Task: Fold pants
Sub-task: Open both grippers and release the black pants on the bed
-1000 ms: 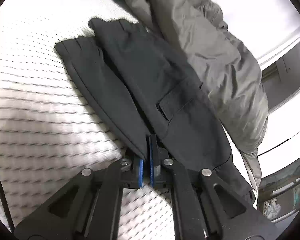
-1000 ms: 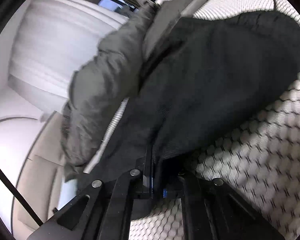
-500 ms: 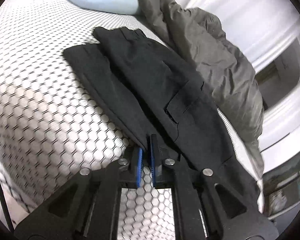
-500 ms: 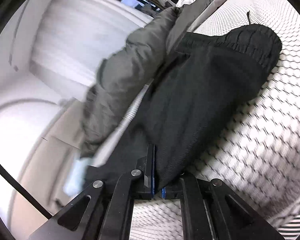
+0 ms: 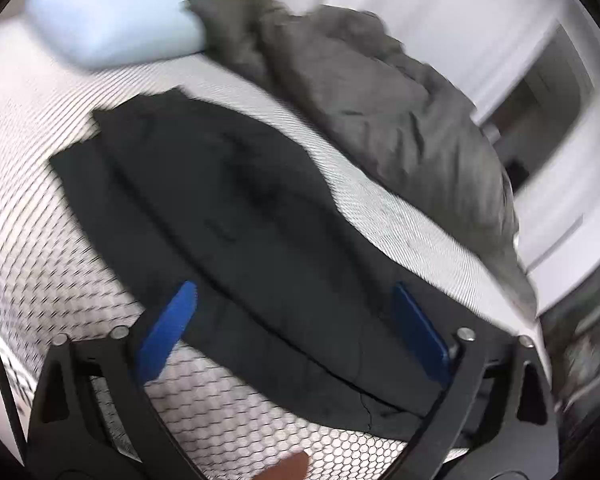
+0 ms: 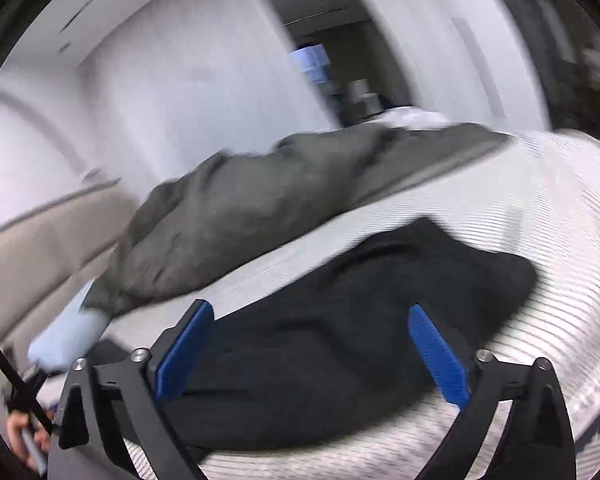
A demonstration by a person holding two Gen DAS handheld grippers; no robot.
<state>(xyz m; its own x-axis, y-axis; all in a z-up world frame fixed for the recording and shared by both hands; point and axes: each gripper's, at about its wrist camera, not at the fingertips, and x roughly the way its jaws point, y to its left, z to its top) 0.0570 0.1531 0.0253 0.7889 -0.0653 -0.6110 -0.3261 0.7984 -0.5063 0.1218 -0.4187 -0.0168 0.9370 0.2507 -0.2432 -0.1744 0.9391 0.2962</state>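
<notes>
The black pants (image 5: 236, 216) lie flat on the white honeycomb-patterned bed (image 5: 52, 240), folded lengthwise with one leg over the other. In the left wrist view my left gripper (image 5: 296, 308) is open above the near end of the pants, its blue pads (image 5: 168, 332) spread wide and holding nothing. In the right wrist view my right gripper (image 6: 312, 332) is open too, just above the other end of the pants (image 6: 380, 300), empty. Both views are motion-blurred.
A crumpled grey duvet (image 5: 380, 112) lies along the far side of the bed, close to the pants; it also shows in the right wrist view (image 6: 260, 208). A light blue pillow (image 5: 112, 20) sits at the head. White walls and a doorway (image 6: 340, 64) stand beyond.
Both grippers were shut on the pants' edge; now both have opened, let the pants go and pulled back. The pants now lie flat, farther from the duvet.
</notes>
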